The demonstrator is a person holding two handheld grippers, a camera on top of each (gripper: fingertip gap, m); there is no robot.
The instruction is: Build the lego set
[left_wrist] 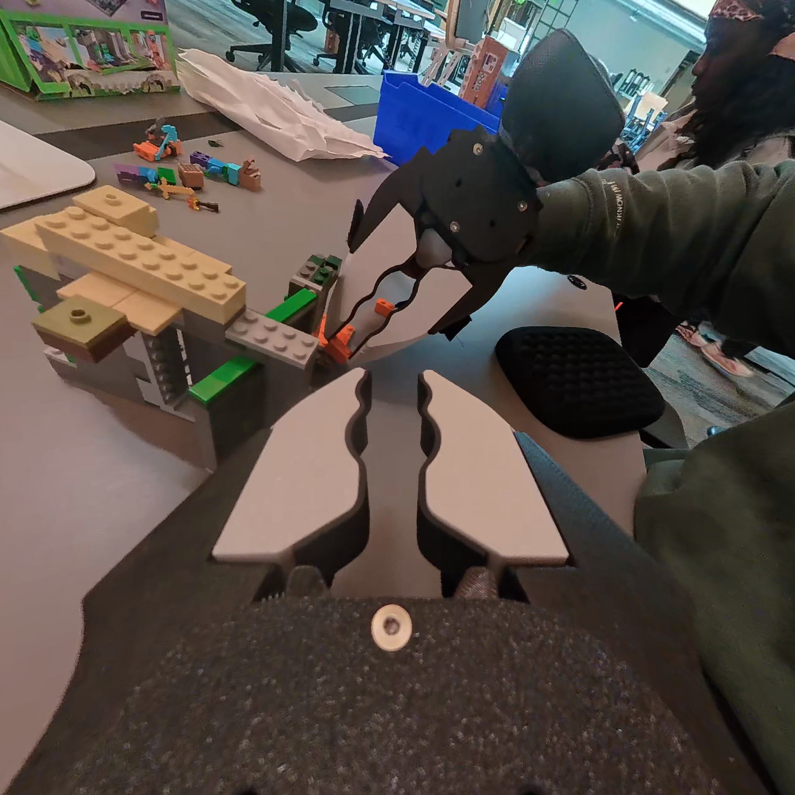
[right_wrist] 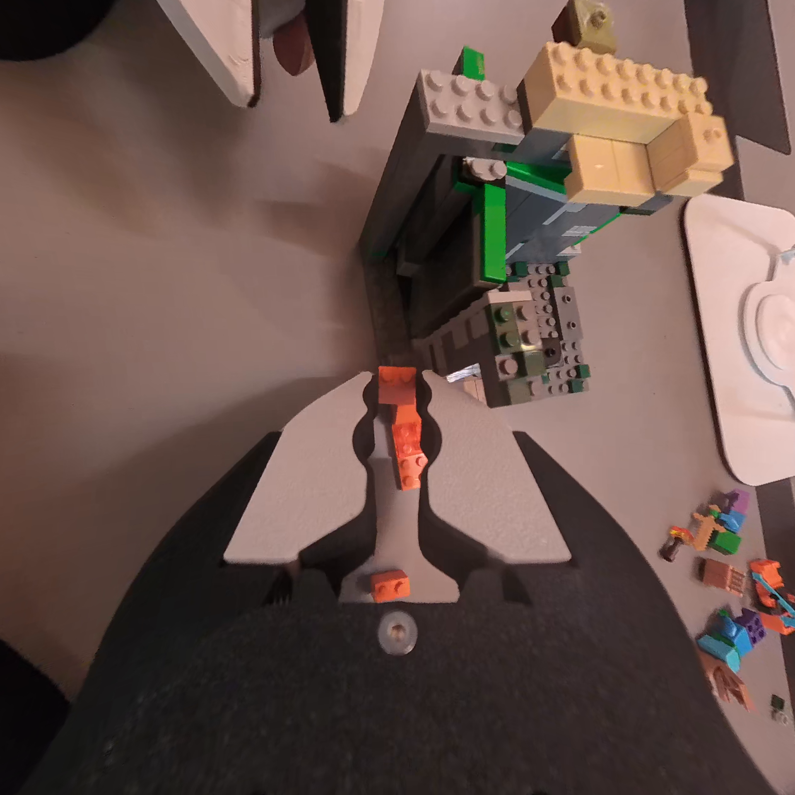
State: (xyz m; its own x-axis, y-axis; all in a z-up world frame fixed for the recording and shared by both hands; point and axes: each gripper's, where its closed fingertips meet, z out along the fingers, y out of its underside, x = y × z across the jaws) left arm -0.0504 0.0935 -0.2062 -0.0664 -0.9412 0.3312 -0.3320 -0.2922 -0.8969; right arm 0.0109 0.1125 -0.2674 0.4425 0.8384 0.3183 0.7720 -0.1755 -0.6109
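The lego build (left_wrist: pixel 142 275) of tan, grey and green bricks stands on the grey table; it also shows in the right wrist view (right_wrist: pixel 537 241). My right gripper (right_wrist: pixel 398 380) points down beside its corner, shut around an orange brick assembly (right_wrist: pixel 402 434). The left wrist view shows that gripper (left_wrist: pixel 342 352) with the orange pieces (left_wrist: pixel 344 335) at its tips. A loose orange brick (right_wrist: pixel 389 583) lies on the table under it (left_wrist: pixel 384 306). My left gripper (left_wrist: pixel 393 378) is open and empty, hovering just short of the orange pieces, and shows in the right wrist view (right_wrist: pixel 294 109).
Loose minifigure parts and small bricks (left_wrist: pixel 189 172) lie behind the build (right_wrist: pixel 731 602). A white tray (left_wrist: pixel 38 167), the green set box (left_wrist: pixel 86 47), a white paper bag (left_wrist: pixel 275 112) and a blue bin (left_wrist: pixel 421 116) stand farther back. A black chair cushion (left_wrist: pixel 576 383) is past the table's right edge.
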